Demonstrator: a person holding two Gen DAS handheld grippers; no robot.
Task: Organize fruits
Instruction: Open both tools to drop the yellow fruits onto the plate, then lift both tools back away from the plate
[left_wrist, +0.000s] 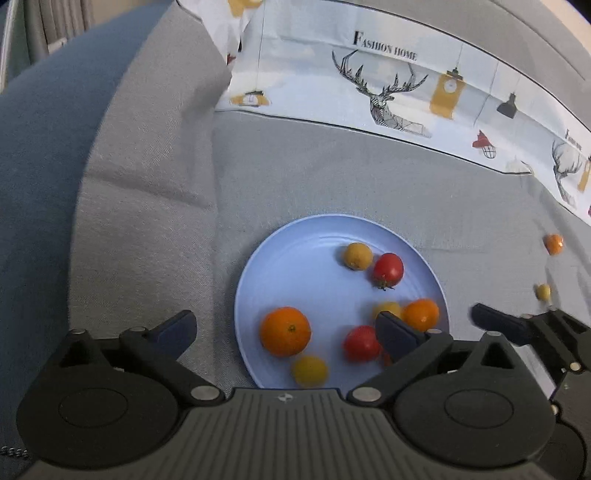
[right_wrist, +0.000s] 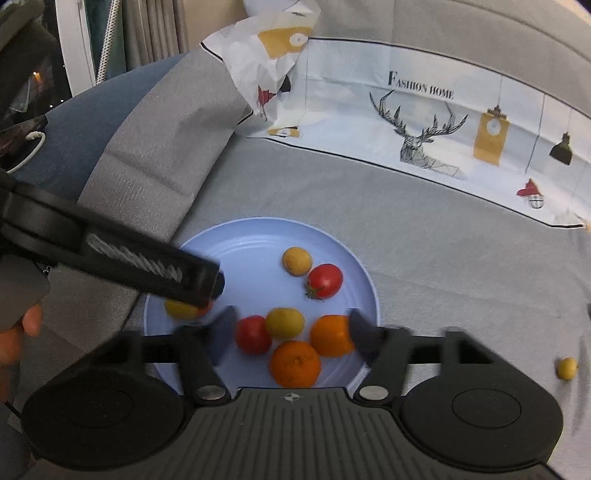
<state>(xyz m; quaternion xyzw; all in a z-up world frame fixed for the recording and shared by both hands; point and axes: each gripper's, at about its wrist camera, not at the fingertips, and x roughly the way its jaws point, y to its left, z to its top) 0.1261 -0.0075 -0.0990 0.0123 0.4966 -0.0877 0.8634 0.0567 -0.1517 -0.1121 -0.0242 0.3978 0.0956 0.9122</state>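
Over the plate: both my jaws, left gripper (left_wrist: 286, 332) and right gripper (right_wrist: 290, 338), stand open, holding nothing.
Fruit: seven pieces on the blue plate (left_wrist: 295, 258).
Risk: round fruit could roll off the rim if nudged.
Strays: small yellow fruit (right_wrist: 567, 368) at 3 o'clock on grey cloth (right_wrist: 424, 240).
Obstruction: left gripper crowds the plate's 9 o'clock edge.

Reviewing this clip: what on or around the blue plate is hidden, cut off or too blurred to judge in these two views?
- Left wrist view: the left gripper's right finger covers part of a red tomato and a yellow fruit.
- Right wrist view: the left gripper's body hides most of a yellow fruit on the plate.
- Right wrist view: the right gripper's fingertips are motion-blurred.
- Left wrist view: two small fruits off the plate, and, are blurred at the right edge.
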